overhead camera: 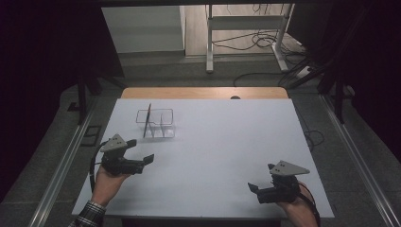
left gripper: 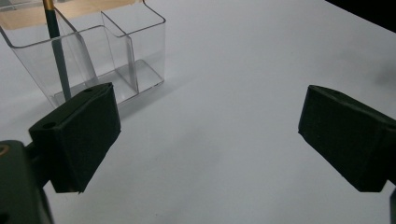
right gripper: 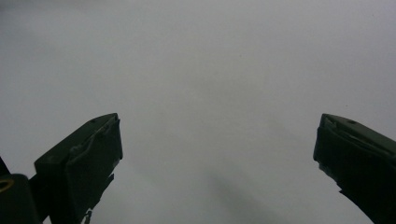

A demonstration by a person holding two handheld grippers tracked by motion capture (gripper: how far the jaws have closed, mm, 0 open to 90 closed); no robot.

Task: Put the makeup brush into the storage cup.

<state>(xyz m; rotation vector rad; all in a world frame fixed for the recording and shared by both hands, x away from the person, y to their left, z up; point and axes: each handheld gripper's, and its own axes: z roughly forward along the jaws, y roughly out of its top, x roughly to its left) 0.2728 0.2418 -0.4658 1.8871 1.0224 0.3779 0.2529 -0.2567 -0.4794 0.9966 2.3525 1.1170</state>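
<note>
- The clear plastic organizer stands on the white table toward its far left, just beyond my left gripper; a pencil leans upright in its left compartment, and the other compartments look empty.
- I judge the pencil light, stiff and slim, with a smooth painted shaft that could slip or twist between flat pads; I would pinch it on the bare shaft above the organizer's rim and lift straight up.
- The organizer itself looks light, hard and slick, so a sideways nudge could slide or tip it.
- My left gripper has its jaws spread wide with nothing between them, hovering low over the table and aimed a little to the right of the organizer.
- My right gripper sits near the table's near right corner, well apart from the organizer, jaws wide and empty, pointing left across bare table.
- Both my hands grip from behind, forearms coming in from the near edge.
</note>
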